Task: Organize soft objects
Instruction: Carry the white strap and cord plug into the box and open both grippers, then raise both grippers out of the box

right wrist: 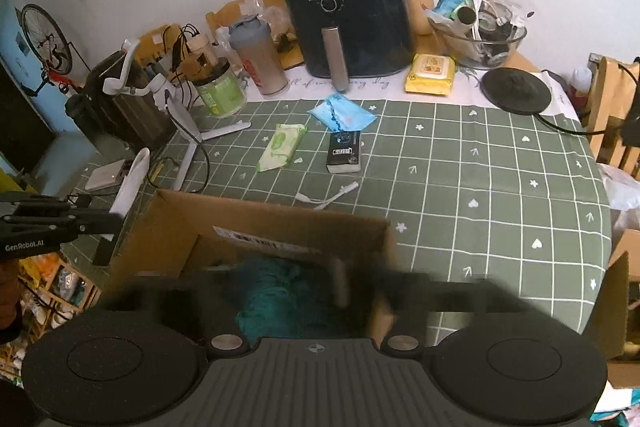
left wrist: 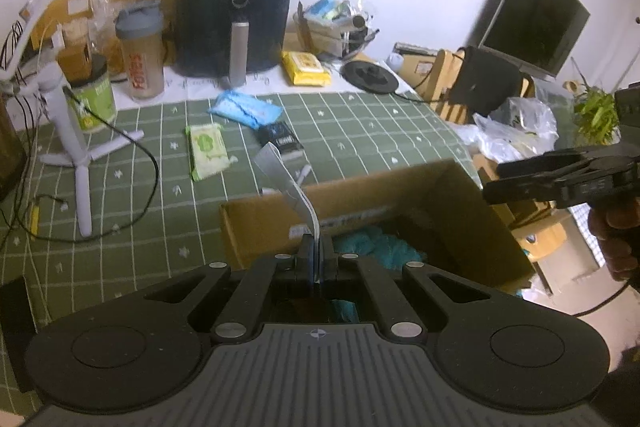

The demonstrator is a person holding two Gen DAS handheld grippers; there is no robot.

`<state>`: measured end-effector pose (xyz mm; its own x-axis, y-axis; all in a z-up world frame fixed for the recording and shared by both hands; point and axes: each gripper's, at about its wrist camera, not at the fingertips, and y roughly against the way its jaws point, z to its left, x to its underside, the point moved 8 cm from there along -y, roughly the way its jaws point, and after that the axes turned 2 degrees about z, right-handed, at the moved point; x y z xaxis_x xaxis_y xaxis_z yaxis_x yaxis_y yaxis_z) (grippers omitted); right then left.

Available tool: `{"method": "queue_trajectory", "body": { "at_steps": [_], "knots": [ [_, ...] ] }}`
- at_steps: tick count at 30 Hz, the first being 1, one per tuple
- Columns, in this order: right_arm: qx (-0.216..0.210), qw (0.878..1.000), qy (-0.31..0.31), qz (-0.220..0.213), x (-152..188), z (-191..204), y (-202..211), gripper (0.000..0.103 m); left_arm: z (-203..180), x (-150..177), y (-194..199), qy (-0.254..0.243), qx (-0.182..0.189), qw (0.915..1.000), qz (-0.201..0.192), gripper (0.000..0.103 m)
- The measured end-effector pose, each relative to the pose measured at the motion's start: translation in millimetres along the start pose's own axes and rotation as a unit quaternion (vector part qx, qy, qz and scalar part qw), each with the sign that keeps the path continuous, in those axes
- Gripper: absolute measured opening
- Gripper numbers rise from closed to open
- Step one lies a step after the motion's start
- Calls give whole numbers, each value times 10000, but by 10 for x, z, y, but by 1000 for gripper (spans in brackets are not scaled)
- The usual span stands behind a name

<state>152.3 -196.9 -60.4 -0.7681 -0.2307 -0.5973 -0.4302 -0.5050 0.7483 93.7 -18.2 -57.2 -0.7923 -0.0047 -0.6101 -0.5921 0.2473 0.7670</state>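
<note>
My left gripper [left wrist: 316, 255] is shut on a thin white strip [left wrist: 288, 183] that sticks up above the cardboard box [left wrist: 472, 211]. The strip also shows in the right wrist view [right wrist: 130, 183], held over the box's left side [right wrist: 168, 223]. A teal fuzzy thing [left wrist: 376, 247] lies inside the box, also seen from the right [right wrist: 280, 291]. My right gripper [right wrist: 320, 291] hovers over the box, blurred; its jaws look wide apart. On the green cloth lie a green wipes pack [right wrist: 282, 145], a blue pack [right wrist: 342, 113] and a black pack [right wrist: 344, 151].
A black air fryer [right wrist: 348, 15], shaker bottle [right wrist: 260, 59], green jar [right wrist: 222, 89], yellow wipes pack [right wrist: 430, 73], glass bowl [right wrist: 480, 39] and black round pad [right wrist: 516, 91] stand at the back. A white tripod [right wrist: 188, 131] with cables stands left. A white cable piece [right wrist: 332, 197] lies behind the box.
</note>
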Motion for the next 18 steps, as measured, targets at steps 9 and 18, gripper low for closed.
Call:
{"method": "queue_trajectory", "body": {
  "at_steps": [9, 18],
  "knots": [
    [-46, 10000, -10, 40, 128, 105, 44, 99, -102, 117, -15, 56, 218, 9996, 165, 5],
    [-15, 9999, 26, 109, 245, 217, 14, 103, -171, 186, -20, -119, 276, 9993, 208, 54]
  ]
}}
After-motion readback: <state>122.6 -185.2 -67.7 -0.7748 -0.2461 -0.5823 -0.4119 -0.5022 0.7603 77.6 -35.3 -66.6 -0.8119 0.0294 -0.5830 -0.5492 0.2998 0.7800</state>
